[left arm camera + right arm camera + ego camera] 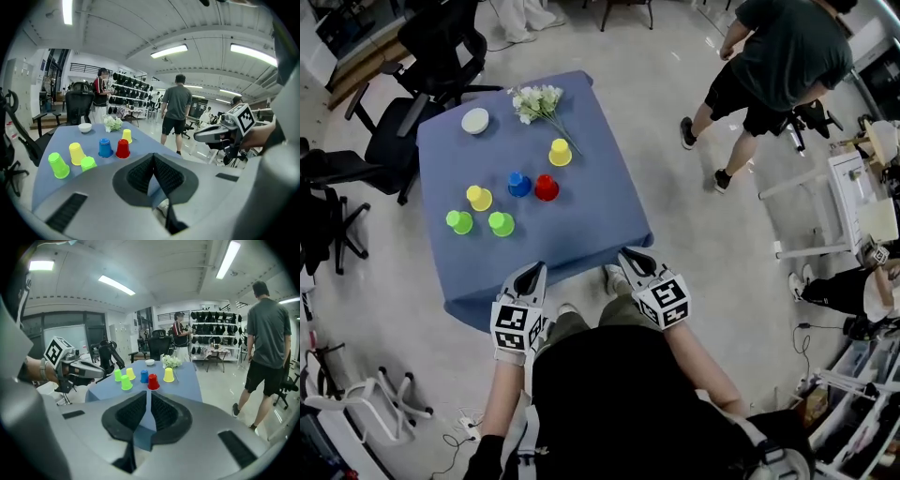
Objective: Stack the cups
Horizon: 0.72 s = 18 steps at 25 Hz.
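Approach — my left gripper (532, 273) and right gripper (631, 255), jaws pressed together on nothing, hang short of the blue-clothed table (591, 225); I should spread one pair before reaching the upturned red plastic cup (546, 187) mid-table.

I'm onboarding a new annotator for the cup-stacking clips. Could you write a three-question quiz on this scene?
1. Multiple choice: how many cups stand on the blue table? A) four B) six C) eight
2. True or false: the left hand-held gripper is shut with nothing between its jaws.
3. Fill in: the cup right beside the blue cup is ___.
Key: 1 B; 2 true; 3 the red cup.
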### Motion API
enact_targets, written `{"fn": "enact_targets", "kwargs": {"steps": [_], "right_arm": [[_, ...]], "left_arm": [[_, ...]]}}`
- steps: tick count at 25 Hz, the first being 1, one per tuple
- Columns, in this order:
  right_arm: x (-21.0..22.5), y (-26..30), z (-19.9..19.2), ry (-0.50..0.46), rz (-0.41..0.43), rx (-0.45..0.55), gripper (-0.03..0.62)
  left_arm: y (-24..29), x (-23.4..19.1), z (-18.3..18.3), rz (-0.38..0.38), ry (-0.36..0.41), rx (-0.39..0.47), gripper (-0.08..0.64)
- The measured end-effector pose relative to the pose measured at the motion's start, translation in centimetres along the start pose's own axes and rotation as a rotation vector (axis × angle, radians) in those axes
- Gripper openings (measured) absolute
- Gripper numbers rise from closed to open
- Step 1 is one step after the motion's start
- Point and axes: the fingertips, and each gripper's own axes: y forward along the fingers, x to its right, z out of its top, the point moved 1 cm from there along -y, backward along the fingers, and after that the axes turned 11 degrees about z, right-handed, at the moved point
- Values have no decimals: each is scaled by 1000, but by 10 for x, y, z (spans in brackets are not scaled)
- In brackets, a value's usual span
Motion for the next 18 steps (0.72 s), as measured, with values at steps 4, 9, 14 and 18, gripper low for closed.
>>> {"fn": "enact_targets", "kwargs": {"steps": [4, 9, 14, 18], "right_arm": [[46, 28, 19, -6, 56, -6, 41], [95, 70, 43, -51, 185, -32, 41], [134, 121, 57, -97, 310, -72, 43], [161, 161, 59, -123, 384, -108, 76]], "left_arm": [[30, -13, 15, 68, -20, -25, 11], [60, -22, 36, 177, -68, -53, 11], [76, -34, 43, 320, -140, -92, 11], [80, -34, 39, 442, -182, -140, 11]]}}
